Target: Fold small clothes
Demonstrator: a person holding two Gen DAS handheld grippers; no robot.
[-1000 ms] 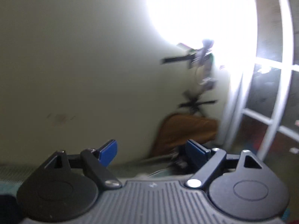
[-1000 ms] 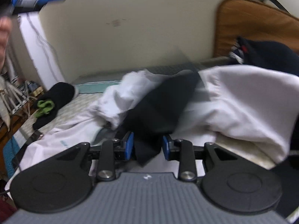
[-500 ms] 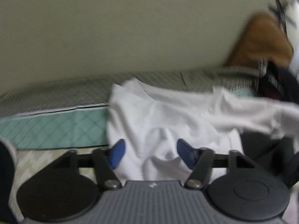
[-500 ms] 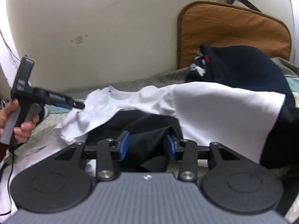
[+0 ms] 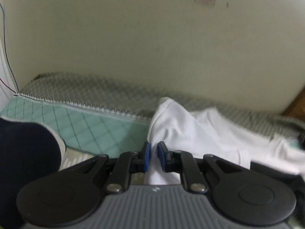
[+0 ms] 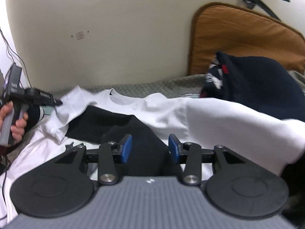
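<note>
White T-shirt (image 6: pixel 164 112) spread rumpled across the bed, neckline facing the cream wall (image 6: pixel 114 28), fabric creased and bunched, one sleeve end folded under near the left hand (image 6: pixel 13 122). Same shirt in left wrist view (image 5: pixel 200 131): peaked fold standing up just ahead of the blue pads (image 5: pixel 147 157), rest trailing off to the right, edges blurred.

Left gripper (image 5: pixel 154 157): jaws just closed down to a narrow gap, thin fold of white shirt pinched between the pads. From right wrist view, left gripper (image 6: pixel 57 102) tip sits at the shirt's sleeve corner.

Right gripper (image 6: pixel 150 147): jaws about half apart, black garment (image 6: pixel 122 126) passing between them; pad contact not clear, so grip on it cannot be confirmed. Black garment lies on top of the white shirt's lower part, beside the bunched sleeve.

Other items relative to the white shirt: navy patterned garment (image 6: pixel 257 82) heaped behind it on the right, touching its edge; brown cushion (image 6: pixel 244 36) upright against the wall behind that heap; grey quilted bedcover (image 5: pixel 91 89) beyond the shirt along the wall; teal quilted blanket (image 5: pixel 80 127) left of the shirt; dark navy bundle (image 5: pixel 26 152) further left.

No containers in view.
</note>
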